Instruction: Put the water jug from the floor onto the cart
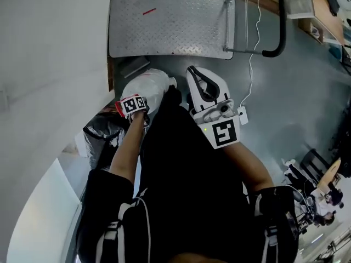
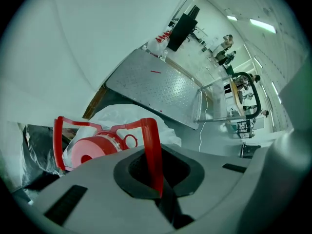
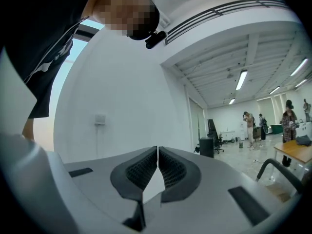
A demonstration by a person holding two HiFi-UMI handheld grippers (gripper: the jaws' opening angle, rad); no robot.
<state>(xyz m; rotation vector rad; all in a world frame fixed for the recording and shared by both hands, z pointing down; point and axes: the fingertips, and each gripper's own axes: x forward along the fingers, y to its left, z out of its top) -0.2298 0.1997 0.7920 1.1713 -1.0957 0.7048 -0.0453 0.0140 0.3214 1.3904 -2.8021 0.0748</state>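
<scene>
While between left fingers, jug handle.

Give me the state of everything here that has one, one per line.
left gripper: shut on the red handle.
right gripper: shut, empty.
water jug: red cap on, not on the cart.
cart: push handle upright, no jug aboard.

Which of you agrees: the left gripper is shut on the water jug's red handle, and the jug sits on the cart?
Not on the cart: the head view shows the water jug beside the cart, off its deck. The left gripper is indeed shut on the red handle.
</scene>
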